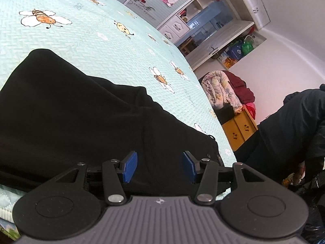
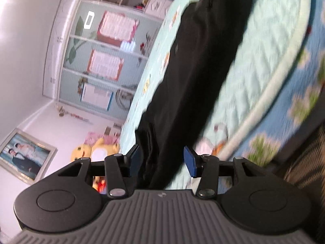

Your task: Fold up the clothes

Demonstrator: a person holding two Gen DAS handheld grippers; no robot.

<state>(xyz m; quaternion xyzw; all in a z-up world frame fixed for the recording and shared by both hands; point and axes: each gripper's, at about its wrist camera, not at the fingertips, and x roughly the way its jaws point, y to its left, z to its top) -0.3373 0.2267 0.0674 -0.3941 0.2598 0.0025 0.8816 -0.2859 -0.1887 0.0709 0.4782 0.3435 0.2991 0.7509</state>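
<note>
One pair of black trousers (image 1: pixel 77 122) lies on one bed (image 1: pixel 91 46). Two grippers, left gripper (image 1: pixel 159 169) and right gripper (image 2: pixel 161 162), hover half-open, gripping nothing.

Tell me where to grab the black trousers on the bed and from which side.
Likely the waistband end of the black trousers, which lies at the near edge of the bed; come in from that edge, low and almost level. The legs stretch away, so this end is closest to both claws.

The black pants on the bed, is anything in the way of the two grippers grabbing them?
Nothing visible blocks them. The black pants lie bare on the bed, right ahead of the open left gripper and right gripper.
</note>
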